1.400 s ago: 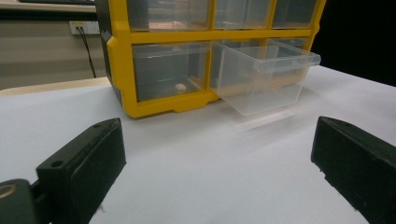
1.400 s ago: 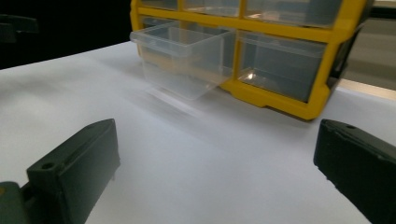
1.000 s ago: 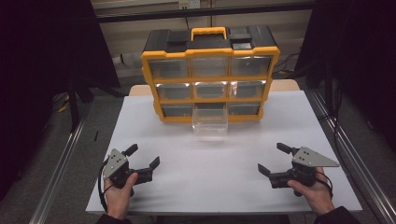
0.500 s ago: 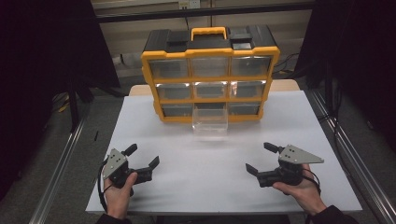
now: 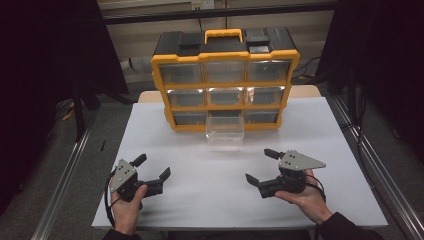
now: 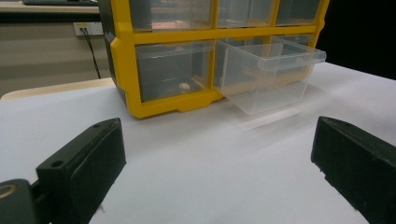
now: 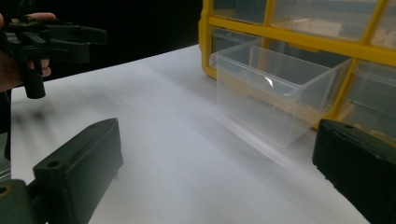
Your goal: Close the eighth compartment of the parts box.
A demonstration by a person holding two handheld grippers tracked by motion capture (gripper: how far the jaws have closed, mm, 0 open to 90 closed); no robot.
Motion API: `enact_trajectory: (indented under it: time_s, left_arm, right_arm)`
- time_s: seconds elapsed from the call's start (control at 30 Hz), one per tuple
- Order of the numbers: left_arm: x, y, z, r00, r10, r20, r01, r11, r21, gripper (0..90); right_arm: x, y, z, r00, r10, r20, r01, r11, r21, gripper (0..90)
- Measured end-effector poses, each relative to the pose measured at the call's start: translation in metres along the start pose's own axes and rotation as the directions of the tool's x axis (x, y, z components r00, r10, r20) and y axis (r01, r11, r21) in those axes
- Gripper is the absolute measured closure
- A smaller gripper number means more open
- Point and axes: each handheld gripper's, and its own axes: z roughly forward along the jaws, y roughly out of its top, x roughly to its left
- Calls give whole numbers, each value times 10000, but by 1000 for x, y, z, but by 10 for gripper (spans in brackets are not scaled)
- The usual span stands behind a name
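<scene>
A yellow and black drawer cabinet (image 5: 225,80) stands at the back of the white table (image 5: 320,130). Its bottom middle clear drawer (image 5: 225,131) is pulled out toward me and looks empty (image 6: 268,79) (image 7: 275,93). My left gripper (image 5: 151,169) rests open near the front left, held by a hand, with nothing between its jaws (image 6: 215,186). My right gripper (image 5: 262,166) hovers open at the front right, pointing toward the drawer (image 7: 215,186). A small pale item (image 6: 185,86) lies in the bottom left drawer.
The other cabinet drawers are shut. In the right gripper view the left gripper (image 7: 49,39) appears far off at upper left. Metal rails (image 5: 65,185) run along both sides of the table. Bare table surface lies between the grippers and the cabinet.
My right gripper has moved left and slightly forward, turning toward the pulled-out drawer. The left gripper has stayed in place.
</scene>
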Motion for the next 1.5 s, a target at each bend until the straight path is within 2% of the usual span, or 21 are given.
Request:
enact_trajectory:
  time_s: [0.07,0.1,0.2,0.5,0.63,0.7,0.8,0.97,1.17,1.4,1.5]
  left_arm:
    - [0,0,0,10000,69,1,-69,10000,52,28]
    - [0,0,0,10000,61,-2,-61,10000,44,28]
    - [0,0,0,10000,15,-1,-15,10000,6,28]
    - [0,0,0,10000,58,-46,-58,10000,0,28]
    - [-1,0,0,9999,-69,-106,69,10000,-46,28]
    - [0,1,0,9999,49,-133,-50,10000,-60,28]
    - [0,0,0,9999,-80,-111,79,9999,-73,28]
    - [0,1,0,9999,40,-125,-41,9999,-95,28]
    - [-1,1,0,9999,45,-96,-46,10000,-70,28]
    - [0,1,-1,9999,61,-129,-62,9999,-84,28]
    - [0,1,-1,9999,61,-131,-62,9999,-89,28]
  right_arm:
    - [1,2,2,10000,25,10,-25,10000,4,8]
    - [2,3,4,9999,-13,-153,13,10000,-11,8]
    - [4,6,13,9996,-86,-250,85,9999,-55,13]
    - [3,11,30,9995,-209,-253,209,9998,-7,14]
    - [5,12,42,9989,-238,-392,242,9997,90,55]
    - [6,12,45,9985,-291,-454,298,9994,150,84]
    - [7,13,51,9979,-336,-557,342,9994,96,96]
    - [9,15,58,9977,-394,-554,398,9992,64,123]
    - [13,17,71,9963,-380,-776,389,9992,97,173]
    - [10,19,79,9957,-354,-859,363,9993,87,277]
    - [9,18,83,9957,-256,-890,266,9996,95,296]
